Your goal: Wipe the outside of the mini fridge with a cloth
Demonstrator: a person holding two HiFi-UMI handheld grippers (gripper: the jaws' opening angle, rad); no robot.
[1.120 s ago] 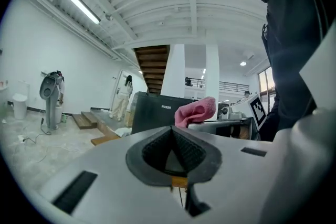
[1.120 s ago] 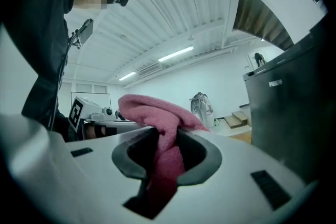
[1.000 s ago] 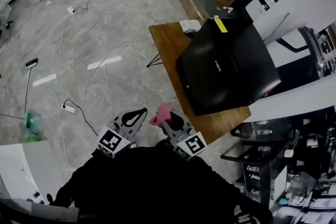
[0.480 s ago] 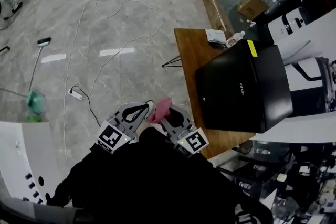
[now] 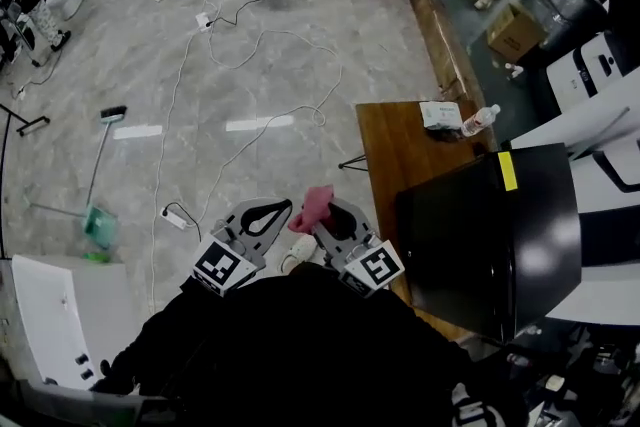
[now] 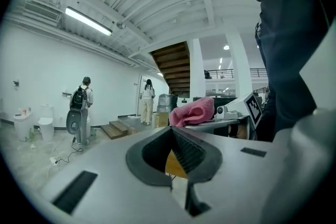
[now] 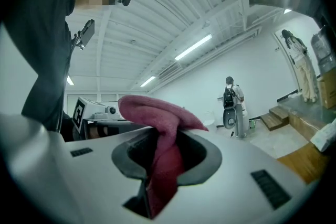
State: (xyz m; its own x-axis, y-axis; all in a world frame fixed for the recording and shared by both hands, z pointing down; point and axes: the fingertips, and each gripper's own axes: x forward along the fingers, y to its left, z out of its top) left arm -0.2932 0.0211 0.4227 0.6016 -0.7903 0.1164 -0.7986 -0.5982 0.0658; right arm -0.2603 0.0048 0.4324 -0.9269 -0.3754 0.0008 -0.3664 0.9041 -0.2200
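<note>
Gripping the pink cloth in the right tool, bunched above its jaws. Left tool alongside, jaws together, seemingly empty. Black mini fridge on the table, apart, rightward of the right tool.

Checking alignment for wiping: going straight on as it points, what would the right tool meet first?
Probably nothing near: the right tool, shut on the pink cloth, faces open room, though depth is unclear. The mini fridge sits off to its right, not ahead.
</note>
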